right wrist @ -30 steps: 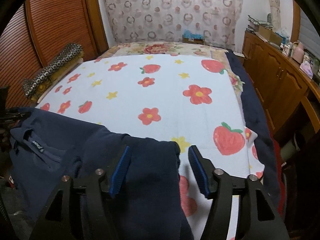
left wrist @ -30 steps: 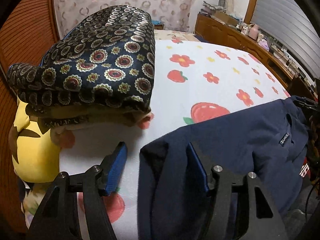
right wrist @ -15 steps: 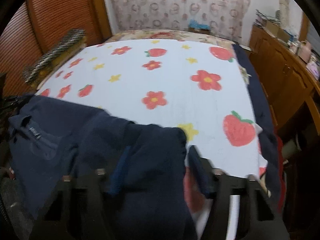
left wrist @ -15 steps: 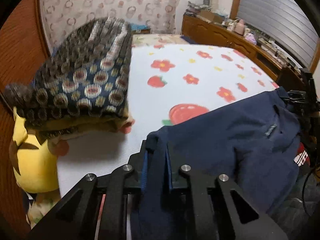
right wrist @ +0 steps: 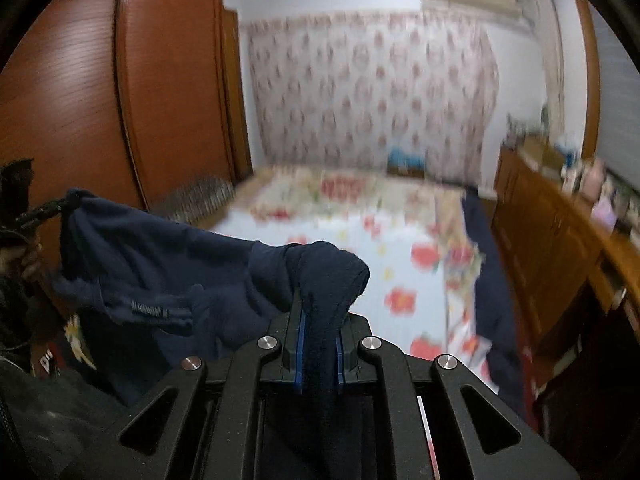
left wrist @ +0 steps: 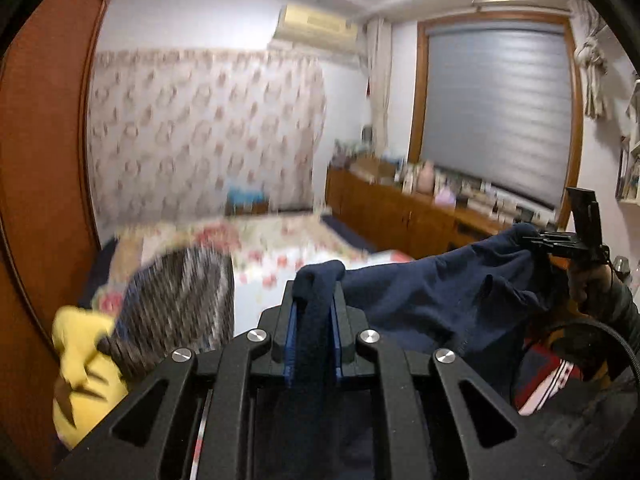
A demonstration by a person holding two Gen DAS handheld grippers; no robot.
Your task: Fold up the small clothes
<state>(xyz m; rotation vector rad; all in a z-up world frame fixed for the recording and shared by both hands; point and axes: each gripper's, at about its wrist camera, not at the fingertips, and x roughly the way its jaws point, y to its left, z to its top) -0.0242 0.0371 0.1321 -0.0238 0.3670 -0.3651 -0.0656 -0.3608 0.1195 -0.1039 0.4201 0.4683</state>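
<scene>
Left gripper (left wrist: 314, 332): black angular linkage arms, four round silver screws, blue pads lining the fingers (left wrist: 291, 336). Right gripper (right wrist: 319, 344): same black build, silver screws, blue pads. Far right of the left view: dark sleeve (left wrist: 618, 308), black cable (left wrist: 616, 344) looping below.

I count two grippers: my left gripper (left wrist: 314, 324) and my right gripper (right wrist: 319, 332), each with two blue-padded fingers. One navy garment (left wrist: 440, 292) hangs between them. Past it I see one bed (right wrist: 360, 232) with a flower-and-strawberry cover. On the left of it lies one dark patterned folded cloth (left wrist: 176, 300), and nearest me on that side one yellow plush toy (left wrist: 80, 364). On the right I count one wooden cabinet run (left wrist: 400, 216), one window blind (left wrist: 500, 112), and high on the far wall one air conditioner (left wrist: 316, 28). One wardrobe (right wrist: 120, 100) stands on the left.
</scene>
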